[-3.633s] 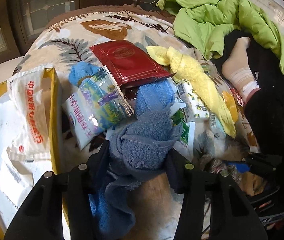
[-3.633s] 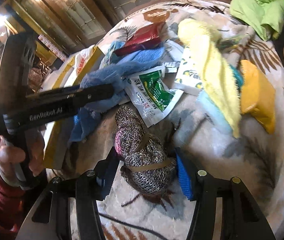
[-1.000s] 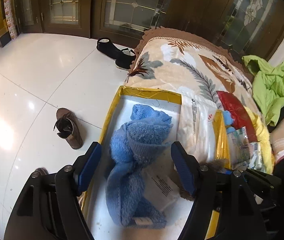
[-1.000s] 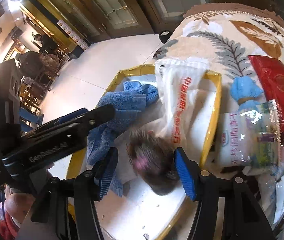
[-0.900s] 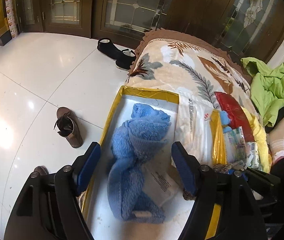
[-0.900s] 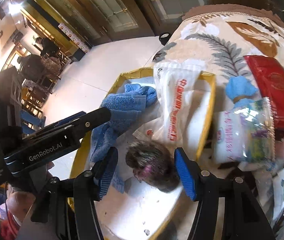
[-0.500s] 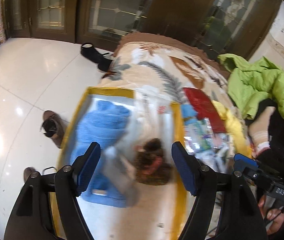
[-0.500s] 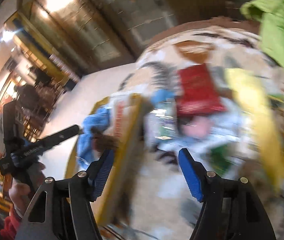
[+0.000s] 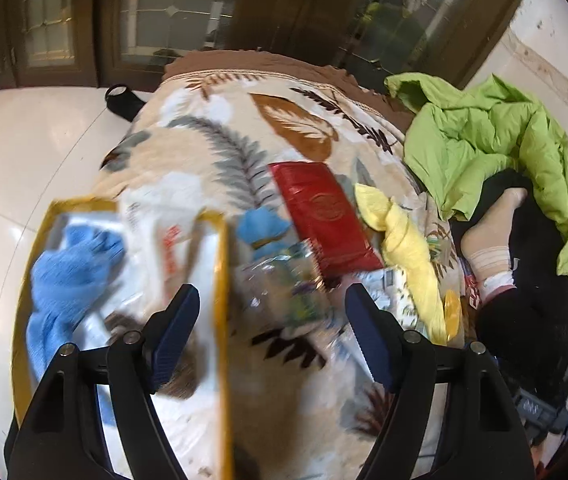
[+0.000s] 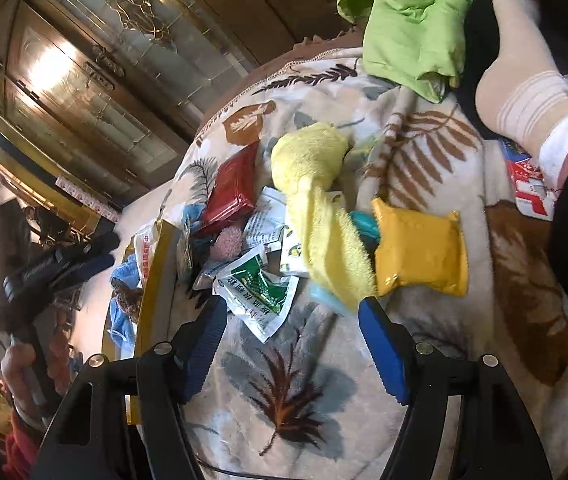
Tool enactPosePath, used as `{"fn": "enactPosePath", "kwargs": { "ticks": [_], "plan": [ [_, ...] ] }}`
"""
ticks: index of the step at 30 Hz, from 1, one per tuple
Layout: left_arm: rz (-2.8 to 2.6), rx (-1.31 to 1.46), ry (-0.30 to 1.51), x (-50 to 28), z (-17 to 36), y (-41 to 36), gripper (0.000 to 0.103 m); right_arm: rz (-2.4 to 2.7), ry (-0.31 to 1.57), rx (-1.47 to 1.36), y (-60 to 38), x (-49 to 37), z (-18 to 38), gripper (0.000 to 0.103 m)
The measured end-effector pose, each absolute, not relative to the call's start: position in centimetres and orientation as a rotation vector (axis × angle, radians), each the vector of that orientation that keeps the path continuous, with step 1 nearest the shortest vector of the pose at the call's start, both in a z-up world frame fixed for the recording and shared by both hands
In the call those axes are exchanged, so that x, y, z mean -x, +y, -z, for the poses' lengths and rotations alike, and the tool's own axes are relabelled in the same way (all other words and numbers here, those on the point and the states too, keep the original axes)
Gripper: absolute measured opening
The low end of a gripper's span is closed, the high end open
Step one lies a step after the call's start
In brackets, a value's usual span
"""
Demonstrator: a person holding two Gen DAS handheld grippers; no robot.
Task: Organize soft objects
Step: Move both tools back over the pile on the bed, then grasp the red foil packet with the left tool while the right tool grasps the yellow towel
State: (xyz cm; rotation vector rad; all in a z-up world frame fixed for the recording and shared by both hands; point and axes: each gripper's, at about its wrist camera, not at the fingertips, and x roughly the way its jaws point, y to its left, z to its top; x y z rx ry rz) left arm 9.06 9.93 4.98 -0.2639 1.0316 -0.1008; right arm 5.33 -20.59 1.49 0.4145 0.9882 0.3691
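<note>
A yellow-rimmed box [image 9: 221,280] at the bed's left edge holds the blue towel [image 9: 63,276] and a speckled knit roll [image 10: 129,300]. My left gripper [image 9: 269,320] hangs open and empty over the box rim and the blurred plastic packets [image 9: 284,280]. My right gripper [image 10: 292,328] is open and empty above the leaf-print blanket [image 10: 284,380], just short of a yellow towel [image 10: 320,208]. That yellow towel [image 9: 408,248] lies among a red packet [image 9: 324,216], a small blue cloth [image 9: 261,228], a green-printed sachet [image 10: 257,284] and a yellow pouch [image 10: 420,252].
A green jacket [image 9: 496,148] is heaped at the far right of the bed. A person's socked foot [image 10: 524,92] and dark trouser leg lie beside the pile. A black shoe [image 9: 121,98] sits on the white tiled floor [image 9: 23,152] left of the bed.
Both grippers let go of the blue towel and the knit roll in the box, then swung right, back over the pile on the blanket.
</note>
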Motion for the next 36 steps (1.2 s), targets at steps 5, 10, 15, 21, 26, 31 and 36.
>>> {"fn": "enactPosePath", "kwargs": {
  "ticks": [5, 10, 15, 21, 26, 31, 36],
  "plan": [
    [0.108, 0.242, 1.075, -12.7, -4.3, 7.2, 0.075, -0.347, 0.976, -0.381, -21.1, -6.0, -1.7, 0.071],
    [0.122, 0.204, 1.136, -16.7, -3.2, 4.2, 0.075, -0.340, 0.986, -0.394, -21.5, -7.1, -1.5, 0.071],
    [0.109, 0.199, 1.201, -20.1, -1.5, 2.6, 0.075, -0.349, 1.002, -0.357, -20.1, -9.6, -1.6, 0.071],
    [0.110, 0.227, 1.248, -22.4, 0.5, 1.9, 0.075, -0.335, 1.029, -0.327, -19.0, -12.7, -1.2, 0.071],
    [0.103, 0.205, 1.271, -23.7, 1.6, 1.2, 0.076, -0.297, 1.048, -0.265, -18.2, -15.0, -0.3, 0.071],
    [0.110, 0.235, 1.272, -24.2, 2.1, 1.6, 0.082, -0.268, 1.096, -0.211, -17.0, -17.8, 1.0, 0.071],
    [0.110, 0.264, 1.273, -24.6, 2.2, 1.8, 0.083, -0.261, 1.147, -0.181, -15.6, -20.1, 2.6, 0.072]
  ]
}}
